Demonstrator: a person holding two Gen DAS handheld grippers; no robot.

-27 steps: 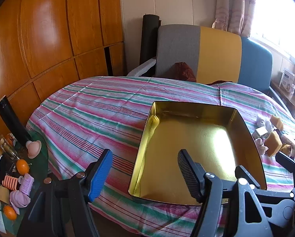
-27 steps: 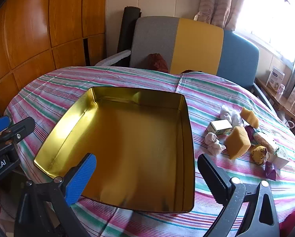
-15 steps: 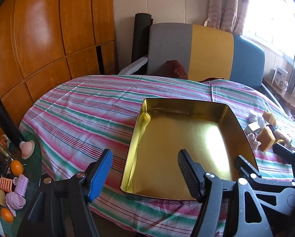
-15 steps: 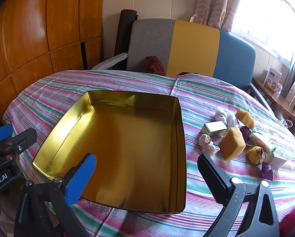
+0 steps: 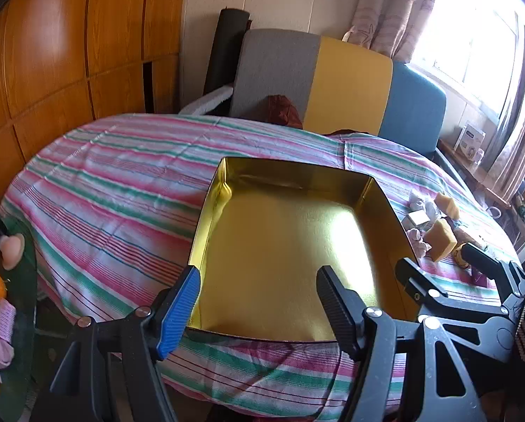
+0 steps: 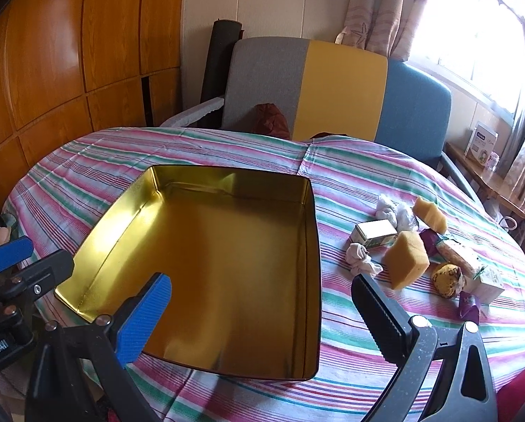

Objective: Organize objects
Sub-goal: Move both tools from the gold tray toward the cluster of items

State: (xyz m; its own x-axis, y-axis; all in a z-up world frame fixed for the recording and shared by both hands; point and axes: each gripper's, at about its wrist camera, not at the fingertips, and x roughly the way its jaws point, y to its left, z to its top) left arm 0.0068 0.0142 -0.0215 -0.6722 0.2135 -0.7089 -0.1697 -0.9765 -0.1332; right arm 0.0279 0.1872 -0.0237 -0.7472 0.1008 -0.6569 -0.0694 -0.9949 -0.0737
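An empty gold tin box [image 6: 227, 246] sits on the striped tablecloth, also in the left wrist view [image 5: 283, 246]. To its right lies a cluster of small objects: a yellow sponge block [image 6: 406, 263], a second sponge [image 6: 429, 212], a small white carton [image 6: 373, 232], white wrapped pieces [image 6: 396, 212], a crumpled white piece [image 6: 359, 256] and a spotted round item [image 6: 447, 277]. My left gripper [image 5: 257, 311] is open and empty at the box's near edge. My right gripper [image 6: 262, 316] is open and empty over the box's near right corner.
A grey, yellow and blue sofa [image 6: 332, 88] stands behind the table. Wood panelling [image 6: 69, 52] fills the left wall. A low green side table [image 5: 13, 316] with oranges and small items stands at the left. A windowsill with boxes [image 6: 484, 147] is at the right.
Both grippers have drawn back and up from the table, so the box and objects look farther away. Both grippers stay open. Nothing on the table has moved.
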